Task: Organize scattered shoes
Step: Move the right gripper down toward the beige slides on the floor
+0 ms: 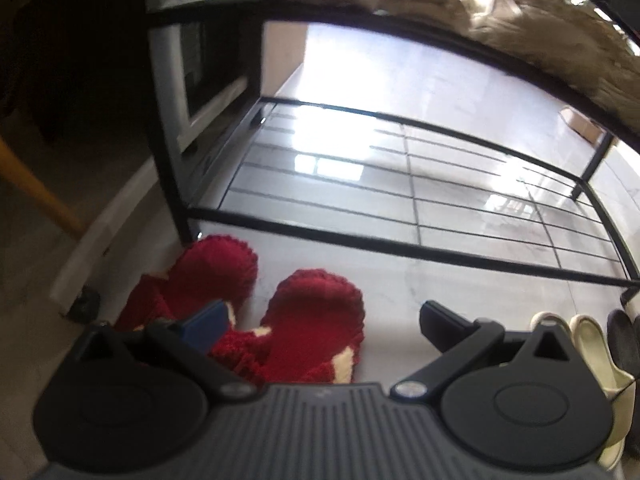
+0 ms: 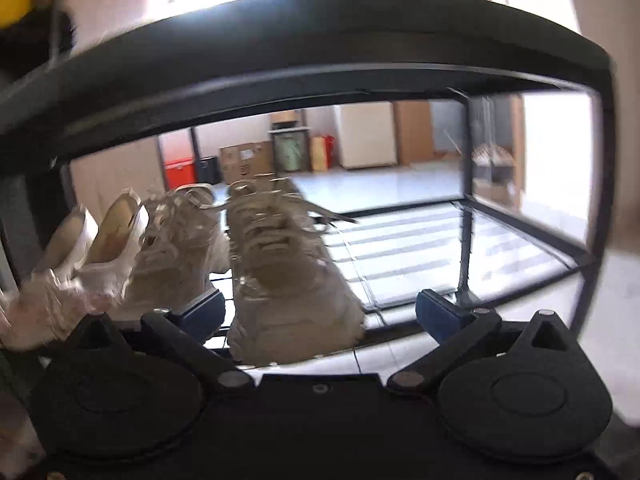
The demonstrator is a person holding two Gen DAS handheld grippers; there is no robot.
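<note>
Shoes sit in two places. In the right wrist view a pair of beige lace-up sneakers (image 2: 256, 256) stands on the wire shelf (image 2: 420, 248) of a black metal rack (image 2: 320, 36), toes toward the camera, with a pair of pale heeled shoes (image 2: 104, 236) just beside them at 9 o'clock. The right gripper (image 2: 320, 312) has its fingers wide apart; the toe of the nearer sneaker lies between them, and neither blue pad presses on it. In the left wrist view two red knitted slippers (image 1: 256, 312) lie side by side on the pale floor (image 1: 400, 292), just in front of the rack's bottom wire shelf (image 1: 400, 184). The left gripper (image 1: 324, 324) hangs over them with fingers spread, clamped on nothing. At 4 o'clock, cream slippers (image 1: 592, 344) lie on the floor beside a dark shoe (image 1: 624, 332).
</note>
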